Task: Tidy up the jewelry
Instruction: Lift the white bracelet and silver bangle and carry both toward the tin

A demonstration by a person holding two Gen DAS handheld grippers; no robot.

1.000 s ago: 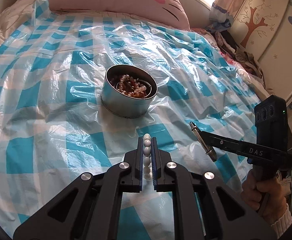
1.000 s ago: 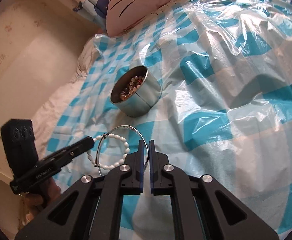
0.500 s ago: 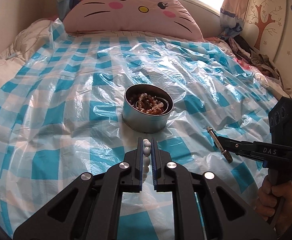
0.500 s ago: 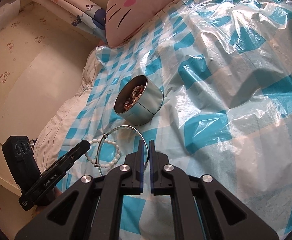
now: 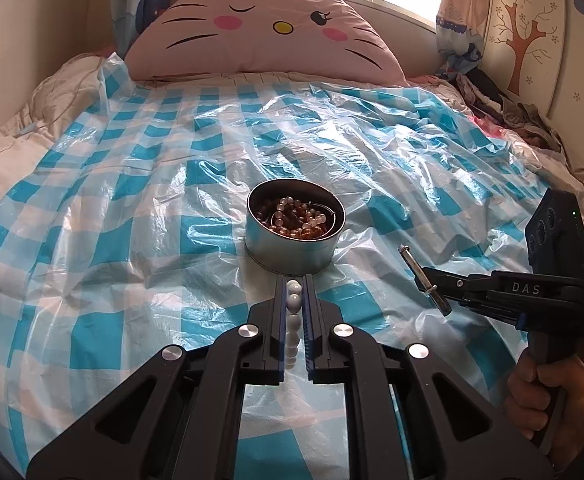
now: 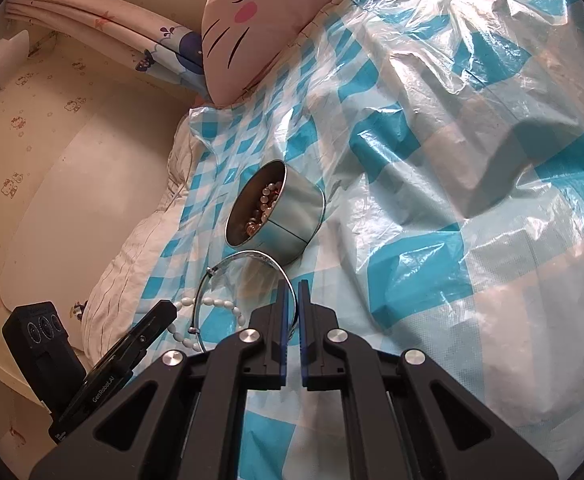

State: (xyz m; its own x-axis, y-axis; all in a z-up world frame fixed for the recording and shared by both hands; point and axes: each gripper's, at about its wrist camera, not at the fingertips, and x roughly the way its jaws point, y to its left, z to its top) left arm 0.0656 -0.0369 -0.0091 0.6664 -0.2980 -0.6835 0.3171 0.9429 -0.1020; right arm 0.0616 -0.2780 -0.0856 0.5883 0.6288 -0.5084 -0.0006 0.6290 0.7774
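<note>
A round metal tin [image 5: 292,254] holding several brown and pearly beads stands on the blue-checked plastic sheet [image 5: 111,240]. Just short of it, my left gripper [image 5: 294,280] is shut on a white bead bracelet [image 5: 293,304], which hangs between its pads. In the right wrist view the same bracelet [image 6: 215,303] dangles from the left gripper [image 6: 167,309] at the lower left. My right gripper [image 6: 292,292] is shut on a thin silver bangle [image 6: 251,255], whose loop stands up in front of the tin [image 6: 292,220]. In the left wrist view the right gripper [image 5: 432,284] shows the bangle [image 5: 414,268] edge-on.
A large pink cat-face pillow [image 5: 267,32] lies at the head of the bed. Crumpled clothes [image 5: 512,112] are heaped along the right edge by the wardrobe. A cream wall [image 6: 71,180] runs along the bed's left side. A hand [image 5: 552,392] holds the right gripper's handle.
Both cameras have tilted upward, so the pillow and window show more and the tin sits lower in the left view. Both grips are unchanged.
</note>
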